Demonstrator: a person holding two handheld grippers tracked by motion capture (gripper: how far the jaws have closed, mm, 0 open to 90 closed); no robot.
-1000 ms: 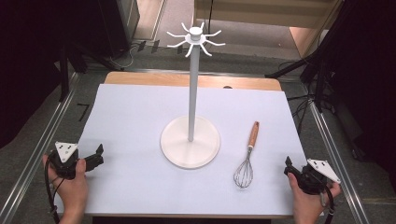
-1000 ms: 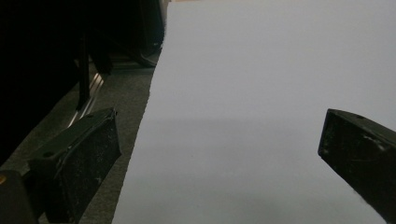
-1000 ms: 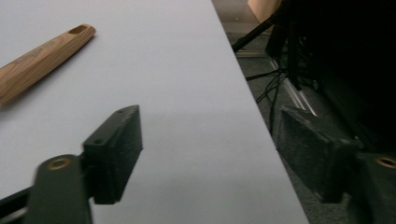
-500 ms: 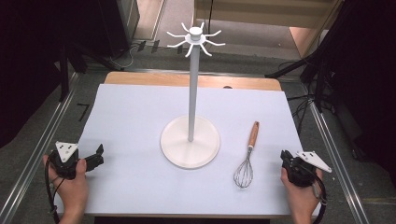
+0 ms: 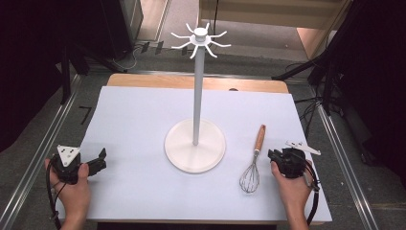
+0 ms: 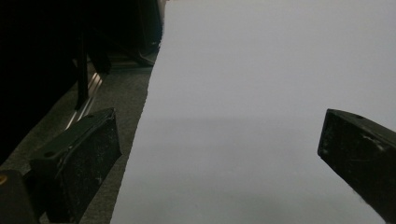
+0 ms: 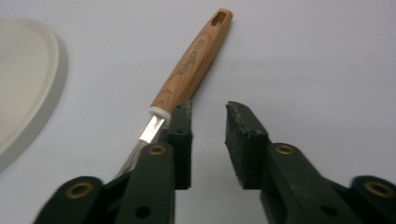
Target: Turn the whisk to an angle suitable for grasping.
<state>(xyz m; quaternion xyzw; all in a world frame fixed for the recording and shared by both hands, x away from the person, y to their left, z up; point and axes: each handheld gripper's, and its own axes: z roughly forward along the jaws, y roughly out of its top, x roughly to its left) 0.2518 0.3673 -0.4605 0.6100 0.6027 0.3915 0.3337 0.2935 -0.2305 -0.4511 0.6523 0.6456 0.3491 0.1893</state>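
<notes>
A wire whisk (image 5: pixel 253 165) with a wooden handle (image 5: pixel 260 138) lies on the white table cover, right of a white hook stand (image 5: pixel 196 96) with a round base (image 5: pixel 182 153). My right gripper (image 5: pixel 275 156) rests on the table just right of the whisk, apart from it. In the right gripper view the gripper (image 7: pixel 208 109) is open by a narrow gap with nothing in it, and the whisk handle (image 7: pixel 196 60) runs past its left jaw. My left gripper (image 5: pixel 99 162) sits at the near left of the table. It (image 6: pixel 219 126) is wide open over bare cover.
The stand's hooks (image 5: pixel 200 39) spread out at the top of its pole. The base's edge (image 7: pixel 28 79) lies left of the whisk in the right gripper view. The table's left edge (image 6: pixel 140 140) drops to a floor with metal rails (image 5: pixel 43 153).
My right gripper has moved left, closer to the whisk, and turned toward it. The left gripper and the whisk have stayed put.
</notes>
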